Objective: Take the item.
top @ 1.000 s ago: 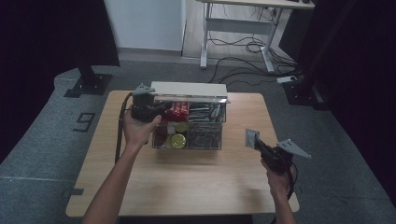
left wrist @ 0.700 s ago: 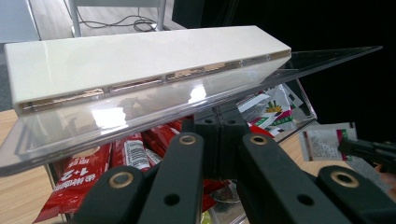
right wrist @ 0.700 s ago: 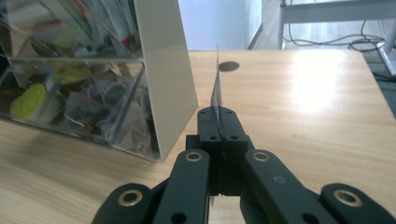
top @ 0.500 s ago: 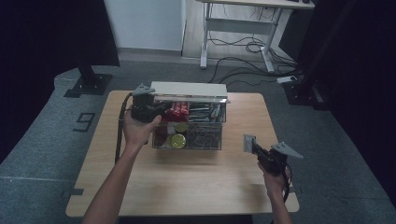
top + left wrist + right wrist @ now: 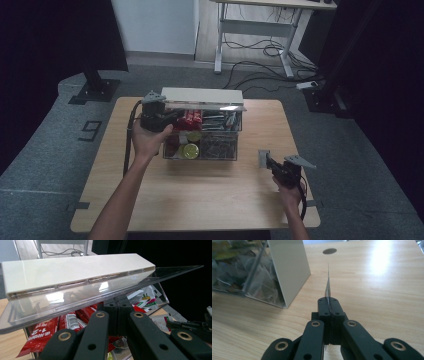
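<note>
A clear plastic box stands mid-table, packed with red snack bars and other packets. Its clear lid with a white strip is tilted up at the back. My left gripper is at the box's left rear corner, shut on the lid's clear edge. To the right of the box, my right gripper hangs low over the table. It is shut on a thin flat packet, which the right gripper view shows edge-on above the pressed jaws.
A yellow round lid lies in the box's front left. The box's white end panel is just left of the right gripper. The wooden table has a small dark hole. Desk legs and cables sit beyond the table.
My right hand has come down toward the table with the packet still in its jaws. The left hand and the lid have stayed put.
</note>
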Action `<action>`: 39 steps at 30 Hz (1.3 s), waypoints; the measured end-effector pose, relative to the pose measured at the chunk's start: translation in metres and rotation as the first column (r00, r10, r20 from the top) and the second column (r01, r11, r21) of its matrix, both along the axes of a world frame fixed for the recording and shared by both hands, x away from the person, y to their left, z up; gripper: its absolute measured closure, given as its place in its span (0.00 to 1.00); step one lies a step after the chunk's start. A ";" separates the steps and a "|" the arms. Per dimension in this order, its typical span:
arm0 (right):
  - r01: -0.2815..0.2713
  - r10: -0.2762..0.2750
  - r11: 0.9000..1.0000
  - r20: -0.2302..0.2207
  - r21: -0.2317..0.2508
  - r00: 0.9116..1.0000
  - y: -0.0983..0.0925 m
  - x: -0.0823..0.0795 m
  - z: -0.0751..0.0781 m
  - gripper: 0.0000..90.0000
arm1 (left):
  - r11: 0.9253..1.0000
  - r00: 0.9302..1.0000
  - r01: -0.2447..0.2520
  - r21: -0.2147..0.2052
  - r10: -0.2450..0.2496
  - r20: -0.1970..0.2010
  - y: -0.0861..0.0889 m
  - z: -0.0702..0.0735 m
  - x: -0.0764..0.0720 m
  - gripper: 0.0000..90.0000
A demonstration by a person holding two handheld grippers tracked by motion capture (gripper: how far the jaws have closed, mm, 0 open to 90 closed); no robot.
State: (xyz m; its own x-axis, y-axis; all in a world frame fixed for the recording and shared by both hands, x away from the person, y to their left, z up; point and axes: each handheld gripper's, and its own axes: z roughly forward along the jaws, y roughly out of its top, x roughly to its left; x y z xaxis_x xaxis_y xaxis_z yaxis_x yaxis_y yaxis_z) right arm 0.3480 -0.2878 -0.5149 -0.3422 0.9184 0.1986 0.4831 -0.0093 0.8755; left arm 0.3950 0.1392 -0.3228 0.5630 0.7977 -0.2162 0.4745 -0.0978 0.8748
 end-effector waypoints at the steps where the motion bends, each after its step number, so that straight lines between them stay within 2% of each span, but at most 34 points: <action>1: -0.001 0.001 1.000 -0.006 -0.004 1.000 0.000 0.001 -0.002 0.99 | 1.000 1.000 0.000 0.000 0.000 0.000 0.000 0.000 0.000 0.99; 5: 0.002 -0.002 1.000 -0.022 -0.005 1.000 -0.002 0.002 -0.007 0.99 | 1.000 1.000 0.001 -0.002 -0.001 -0.001 0.000 -0.001 0.000 0.99; 7: 0.003 -0.003 1.000 -0.029 0.016 1.000 -0.006 0.004 -0.010 0.99 | 1.000 1.000 0.002 -0.003 -0.002 -0.001 -0.001 -0.002 0.001 0.99; 13: 0.047 -0.047 0.999 -0.040 -0.011 0.998 -0.014 0.006 -0.017 0.98 | 1.000 1.000 0.005 0.002 -0.005 -0.001 -0.002 -0.002 0.001 0.99; 19: 0.084 -0.088 0.995 -0.078 -0.055 0.993 -0.020 0.009 -0.025 0.97 | 1.000 1.000 0.001 0.005 -0.001 0.001 -0.002 -0.002 0.001 0.99; 30: 0.091 -0.100 0.992 -0.098 -0.084 0.990 -0.021 0.011 -0.029 0.93 | 1.000 1.000 -0.001 0.004 0.001 0.000 -0.001 -0.002 0.001 0.99; 31: 0.090 -0.102 0.990 -0.112 -0.107 0.988 -0.020 0.012 -0.030 0.88 | 1.000 1.000 -0.001 0.003 0.001 0.000 -0.001 -0.002 0.001 0.99; 32: 0.090 -0.102 0.990 -0.112 -0.107 0.988 -0.020 0.012 -0.030 0.88 | 1.000 1.000 -0.001 0.003 0.001 0.000 -0.001 -0.002 0.001 0.99; 33: 0.096 -0.112 0.987 -0.119 -0.132 0.986 -0.018 0.012 -0.031 0.84 | 1.000 1.000 -0.002 0.005 0.002 0.001 -0.001 -0.002 0.001 0.99; 34: 0.096 -0.112 0.987 -0.119 -0.132 0.986 -0.018 0.012 -0.031 0.84 | 1.000 1.000 -0.002 0.005 0.002 0.001 -0.001 -0.002 0.001 0.99; 36: 0.105 -0.125 0.982 -0.122 -0.159 0.985 -0.017 0.012 -0.032 0.77 | 1.000 1.000 -0.002 0.004 0.002 0.002 -0.002 -0.002 0.001 0.99; 39: 0.121 -0.148 0.977 -0.144 -0.176 0.978 -0.017 0.014 -0.032 0.60 | 1.000 1.000 -0.001 0.005 0.001 0.002 -0.002 -0.002 0.001 0.99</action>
State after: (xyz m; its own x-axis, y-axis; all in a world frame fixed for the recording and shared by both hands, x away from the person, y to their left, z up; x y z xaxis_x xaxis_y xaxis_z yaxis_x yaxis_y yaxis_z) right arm 0.3619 -0.3045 -0.5467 -0.1901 0.9784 0.0811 0.6176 0.0550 0.7846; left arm 0.3956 0.1377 -0.3251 0.5625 0.7993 -0.2116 0.4731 -0.1013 0.8751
